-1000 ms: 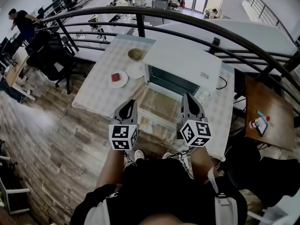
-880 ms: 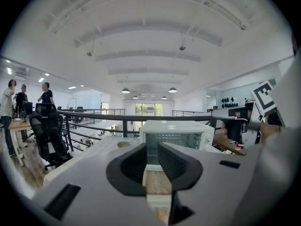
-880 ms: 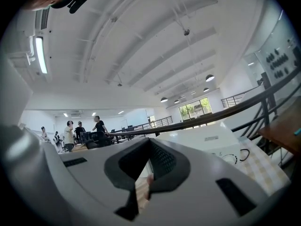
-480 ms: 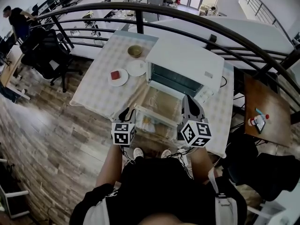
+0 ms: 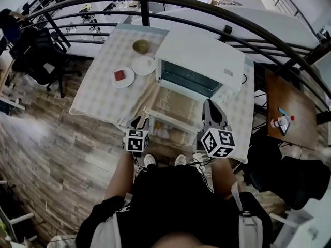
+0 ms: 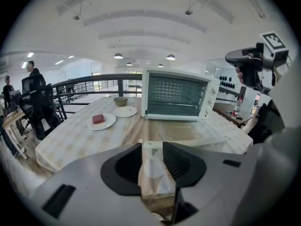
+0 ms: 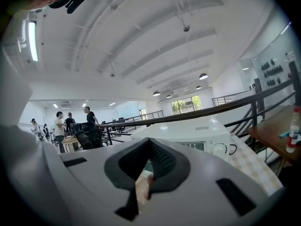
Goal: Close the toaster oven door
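Observation:
The white toaster oven (image 5: 201, 56) stands at the back of the checked table (image 5: 98, 94), its glass door (image 5: 173, 112) folded down flat toward me. My left gripper (image 5: 140, 121) is low at the front left corner of the door, by the door's handle (image 5: 170, 120). In the left gripper view its jaws (image 6: 152, 147) are opening, and the handle's end (image 6: 151, 145) shows in the gap with neither pad pressing on it. My right gripper (image 5: 209, 104) hovers to the right of the door, pointing at the oven (image 7: 188, 133). Its jaws (image 7: 149, 142) meet at the tips with nothing between them.
Left of the oven are a plate with a red block (image 5: 123, 77), an empty plate (image 5: 144, 65) and a bowl (image 5: 140, 46). A black curved railing (image 5: 232, 14) runs behind the table. A brown side table (image 5: 282, 99) with a bottle stands at the right.
My left gripper has dropped from a raised spot left of the door down to the door's front left corner. The right gripper has held its place.

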